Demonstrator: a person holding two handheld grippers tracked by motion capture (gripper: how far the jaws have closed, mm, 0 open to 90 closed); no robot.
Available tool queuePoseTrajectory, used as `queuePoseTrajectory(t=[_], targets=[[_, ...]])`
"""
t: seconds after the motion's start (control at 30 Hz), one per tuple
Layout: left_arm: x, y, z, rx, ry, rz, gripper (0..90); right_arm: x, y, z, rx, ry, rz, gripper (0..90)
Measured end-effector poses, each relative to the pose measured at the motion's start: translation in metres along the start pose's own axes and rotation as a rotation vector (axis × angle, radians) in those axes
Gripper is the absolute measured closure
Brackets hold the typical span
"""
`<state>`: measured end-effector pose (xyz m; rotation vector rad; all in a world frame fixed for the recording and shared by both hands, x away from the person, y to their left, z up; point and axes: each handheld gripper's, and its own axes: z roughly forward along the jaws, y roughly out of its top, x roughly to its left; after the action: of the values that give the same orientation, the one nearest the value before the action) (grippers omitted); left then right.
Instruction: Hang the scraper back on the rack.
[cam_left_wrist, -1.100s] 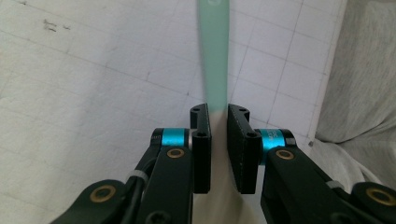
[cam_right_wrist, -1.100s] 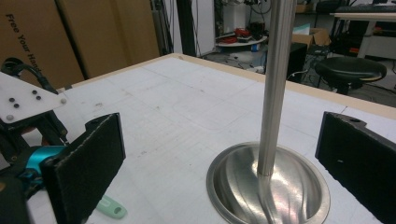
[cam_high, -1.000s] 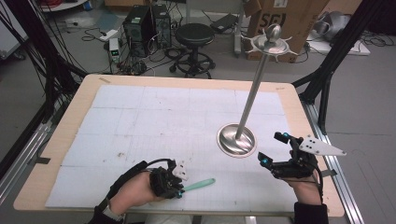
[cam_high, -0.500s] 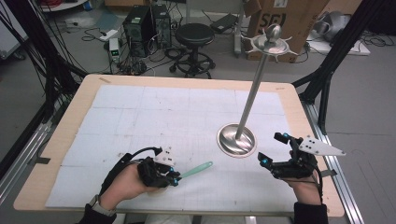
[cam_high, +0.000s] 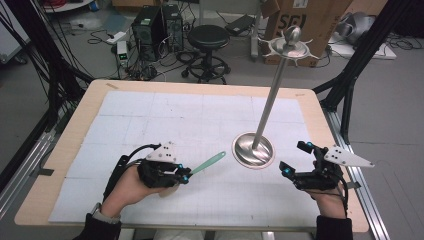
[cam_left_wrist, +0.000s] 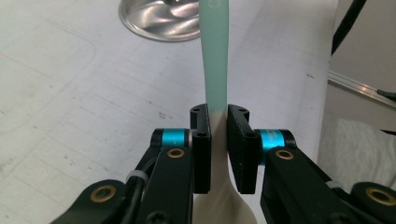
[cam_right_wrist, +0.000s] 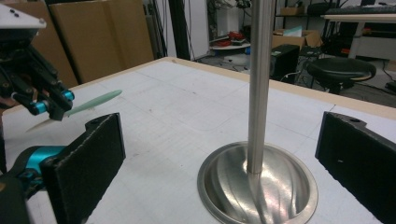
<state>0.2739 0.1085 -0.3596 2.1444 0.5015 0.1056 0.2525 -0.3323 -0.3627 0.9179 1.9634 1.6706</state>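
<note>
**Two tongs at the table: the left grips a spoon, the right stands open**

Your left tongs (cam_high: 186, 176) are clamped on a spoon (cam_high: 207, 162), near the front edge of the table (cam_high: 60, 165). In the left gripper view the two black jaws press on the spoon (cam_left_wrist: 215, 60) from both sides where its pale green handle meets the cream-coloured bowl end; the handle runs straight out ahead of the jaws and the bowl end sits back between them. From above, the spoon is held clear of the white mat (cam_high: 165, 120), its handle pointing toward the metal stand (cam_high: 253, 150).

Your right tongs (cam_high: 296, 157) rest just beside the stand's round base, on its right, with the jaws wide apart and nothing between the pads. In the right gripper view, the stand's base (cam_right_wrist: 257, 186) and its shiny pole lie ahead between the two jaws, without touching them. The left tongs (cam_right_wrist: 49, 109) and the spoon (cam_right_wrist: 91, 102) show farther off there, at the left.
</note>
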Motion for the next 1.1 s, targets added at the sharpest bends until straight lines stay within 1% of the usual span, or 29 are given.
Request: queuePoseTrajectory(t=[0.07, 0.1, 0.13, 0.17, 0.27, 0.37, 0.47, 0.5, 0.57, 0.67, 0.7, 0.77, 0.8, 0.93, 1.0, 1.1], targets=[[0.002, 0.007, -0.003, -0.025, -0.015, 0.005, 80.4, 0.001, 0.000, 0.001, 0.003, 0.005, -0.001, 0.3], [0.002, 0.012, -0.004, -0.040, -0.012, 0.005, 80.4, 0.000, 0.000, 0.002, 0.004, 0.004, -0.006, 0.3], [0.003, 0.015, -0.005, -0.041, -0.011, 0.011, 80.4, 0.001, 0.000, 0.003, 0.006, 0.006, 0.000, 0.3], [0.003, 0.019, -0.006, -0.052, -0.008, 0.012, 80.4, 0.001, 0.000, 0.003, 0.004, 0.007, 0.000, 0.3], [0.006, 0.033, -0.011, -0.089, -0.013, 0.028, 80.3, 0.000, 0.000, 0.005, 0.007, 0.010, -0.007, 0.3], [0.010, 0.045, -0.014, -0.123, -0.017, 0.029, 80.4, 0.001, -0.001, 0.005, 0.008, 0.014, -0.007, 0.3], [0.014, 0.057, -0.017, -0.155, -0.009, 0.033, 80.4, 0.001, 0.000, 0.004, 0.003, 0.016, -0.004, 0.3], [0.016, 0.061, -0.018, -0.168, -0.017, 0.036, 80.4, 0.001, 0.000, 0.004, 0.002, 0.015, -0.008, 0.3], [0.017, 0.070, -0.020, -0.188, -0.023, 0.038, 80.4, 0.000, 0.000, 0.003, -0.001, 0.014, -0.005, 0.3], [0.019, 0.082, -0.024, -0.208, -0.021, 0.043, 80.4, 0.000, 0.000, 0.002, -0.003, 0.012, 0.001, 0.3], [0.019, 0.086, -0.026, -0.222, -0.015, 0.043, 80.3, 0.000, 0.000, 0.002, -0.004, 0.011, -0.001, 0.3], [0.020, 0.093, -0.029, -0.250, -0.027, 0.037, 80.4, -0.001, 0.000, 0.001, -0.003, 0.011, -0.001, 0.3], [0.021, 0.096, -0.030, -0.260, -0.026, 0.043, 80.3, -0.001, 0.000, 0.001, -0.005, 0.010, -0.002, 0.3], [0.022, 0.114, -0.035, -0.273, -0.021, 0.059, 80.4, 0.000, 0.000, 0.001, -0.006, 0.012, -0.001, 0.3], [0.022, 0.123, -0.037, -0.278, -0.011, 0.062, 80.4, 0.000, 0.000, 0.000, -0.008, 0.013, 0.002, 0.3], [0.024, 0.135, -0.041, -0.308, -0.018, 0.069, 80.4, 0.000, 0.000, 0.000, -0.012, 0.013, 0.000, 0.3]])
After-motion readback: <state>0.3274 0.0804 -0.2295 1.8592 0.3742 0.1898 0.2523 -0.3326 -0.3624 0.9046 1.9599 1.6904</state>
